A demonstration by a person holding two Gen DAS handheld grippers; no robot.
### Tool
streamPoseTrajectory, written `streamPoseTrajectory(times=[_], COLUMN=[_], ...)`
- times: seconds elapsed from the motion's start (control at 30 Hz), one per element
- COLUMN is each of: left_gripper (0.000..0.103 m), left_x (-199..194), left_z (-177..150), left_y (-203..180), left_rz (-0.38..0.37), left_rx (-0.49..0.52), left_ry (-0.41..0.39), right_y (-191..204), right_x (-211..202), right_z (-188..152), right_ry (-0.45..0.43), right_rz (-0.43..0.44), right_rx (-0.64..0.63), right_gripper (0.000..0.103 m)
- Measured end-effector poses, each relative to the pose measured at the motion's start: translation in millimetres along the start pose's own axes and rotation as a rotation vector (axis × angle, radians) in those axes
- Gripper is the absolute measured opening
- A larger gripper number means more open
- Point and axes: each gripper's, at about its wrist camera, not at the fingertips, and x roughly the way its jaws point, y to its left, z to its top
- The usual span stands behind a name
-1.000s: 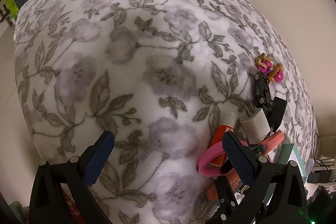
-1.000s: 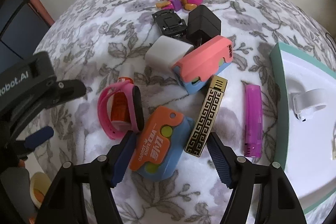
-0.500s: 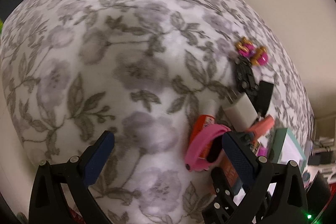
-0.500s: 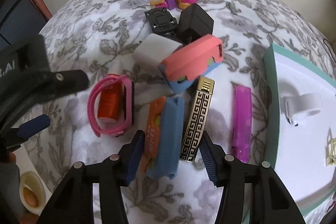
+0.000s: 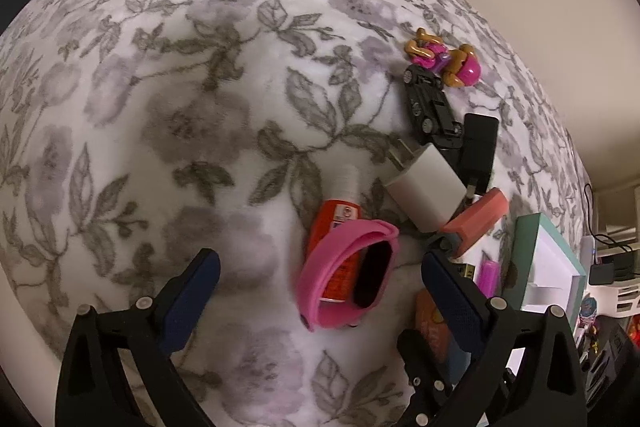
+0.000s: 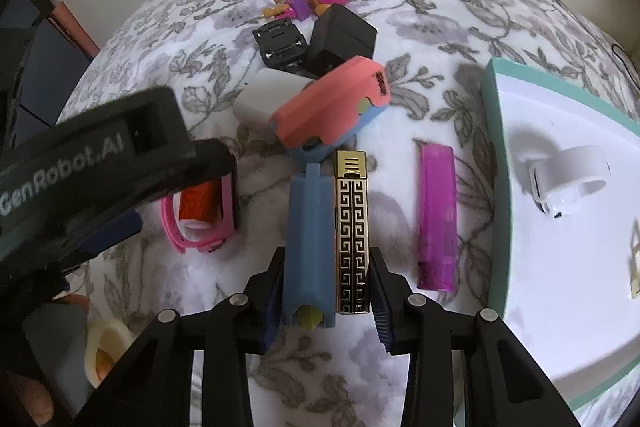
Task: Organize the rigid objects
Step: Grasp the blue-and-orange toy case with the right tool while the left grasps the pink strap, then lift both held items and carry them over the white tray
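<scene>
Two slim things stand on edge side by side between the closing jaws of the right gripper [image 6: 326, 291]: a matte blue case [image 6: 308, 247] on the left and a shiny gold lighter [image 6: 352, 231] with a black key pattern on the right, pads against their outer sides. Farther left, the left gripper [image 5: 320, 281] hangs spread over the fuzzy floral blanket [image 5: 180, 99], near a rubbery pink wristband [image 5: 348, 283].

left wrist: steep, close over bedspread [image 5: 180, 107] | right wrist: likewise | shared: pink band [image 5: 348, 275]
</scene>
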Motion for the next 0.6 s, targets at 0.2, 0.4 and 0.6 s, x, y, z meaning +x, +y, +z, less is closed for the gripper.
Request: streamPoseTrajectory(times=[0.2,0.4,0.6], left_gripper=[0.066,0.042,0.016], left_x=[-1.0,-0.6,-8.1], left_z=[-4.5,-6.8,-6.6], left_y=[-10.0,-14.8,-15.9], left_rz=[0.029,-0.017,-0.044], left_rx=[0.066,0.073,0.08], left_ry=[-0.008,-0.002,-0.01], right_y=[-7.4,-11.2,-12.2], right_x=[-8.3,-18.4,-22.9], right_z=[-2.3,-2.7,-2.5], right_ry=[0.009,-0.004,-0.008], right_rz=[0.009,0.013,0.028], right_rx=[0.034,0.041,0.049], right_gripper=[0.04,0.04,0.04])
